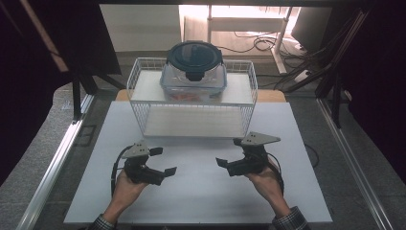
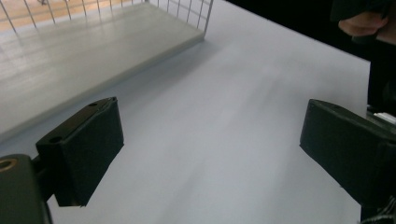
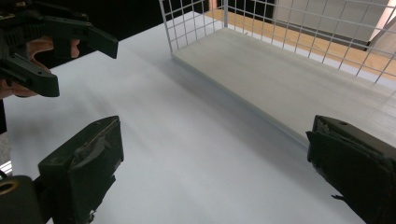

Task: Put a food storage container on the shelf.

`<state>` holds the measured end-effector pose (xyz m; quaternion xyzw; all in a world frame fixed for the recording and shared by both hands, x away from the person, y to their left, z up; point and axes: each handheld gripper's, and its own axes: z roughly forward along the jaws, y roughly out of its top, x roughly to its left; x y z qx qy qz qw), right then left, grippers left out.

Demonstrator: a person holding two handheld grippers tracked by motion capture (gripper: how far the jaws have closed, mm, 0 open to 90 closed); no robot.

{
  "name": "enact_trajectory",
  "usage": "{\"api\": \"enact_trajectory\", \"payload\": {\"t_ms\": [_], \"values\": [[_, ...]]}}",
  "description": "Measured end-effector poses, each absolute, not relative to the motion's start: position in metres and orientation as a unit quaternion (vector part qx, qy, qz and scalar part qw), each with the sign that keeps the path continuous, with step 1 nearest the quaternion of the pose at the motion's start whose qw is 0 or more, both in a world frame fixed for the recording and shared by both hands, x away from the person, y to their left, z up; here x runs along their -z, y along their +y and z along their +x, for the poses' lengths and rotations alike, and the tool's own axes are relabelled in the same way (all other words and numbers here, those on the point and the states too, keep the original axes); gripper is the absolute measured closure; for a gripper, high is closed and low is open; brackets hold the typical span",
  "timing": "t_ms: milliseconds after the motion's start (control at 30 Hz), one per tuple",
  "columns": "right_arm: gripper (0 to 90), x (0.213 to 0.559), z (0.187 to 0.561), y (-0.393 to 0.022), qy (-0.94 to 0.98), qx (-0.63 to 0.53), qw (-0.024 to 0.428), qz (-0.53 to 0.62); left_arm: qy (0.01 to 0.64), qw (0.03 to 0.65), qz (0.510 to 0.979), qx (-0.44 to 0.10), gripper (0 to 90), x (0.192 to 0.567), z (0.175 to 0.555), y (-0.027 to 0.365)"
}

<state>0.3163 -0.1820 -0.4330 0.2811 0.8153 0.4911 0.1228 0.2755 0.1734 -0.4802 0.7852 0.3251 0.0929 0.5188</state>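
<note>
Clear container (image 1: 194,76) with dark round lid, atop white wire rack (image 1: 139,103), both tools (image 1: 162,161) (image 1: 231,154) gaping, empty.

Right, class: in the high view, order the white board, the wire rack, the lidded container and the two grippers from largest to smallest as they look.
1. white board
2. wire rack
3. lidded container
4. left gripper and right gripper: they look about alike, so no ranking between them. They also sit nearer the camera than the container.

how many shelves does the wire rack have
2: the upper shelf, which carries the lidded container, and the lower shelf just above the table, with nothing on it.
</note>
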Motion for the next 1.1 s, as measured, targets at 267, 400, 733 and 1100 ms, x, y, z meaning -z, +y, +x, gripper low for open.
{"api": "enact_trajectory", "payload": {"t_ms": [267,400,733,1100], "values": [[2.9,0.447,0.3,-0.189,0.82,-0.482,0.132,0.278,0.335,0.497,0.795,-0.091,5.4,0.498,0.264,0.176],[2.8,0.455,0.292,-0.195,0.82,-0.478,0.132,0.285,0.334,0.49,0.8,-0.092,5.3,0.503,0.258,0.176],[2.3,0.473,0.277,-0.202,0.828,-0.461,0.129,0.292,0.333,0.461,0.819,-0.071,3.7,0.518,0.246,0.174],[0.0,0.492,0.269,-0.198,0.851,-0.417,0.13,0.294,0.351,0.423,0.834,-0.056,1.9,0.531,0.246,0.176]]}}
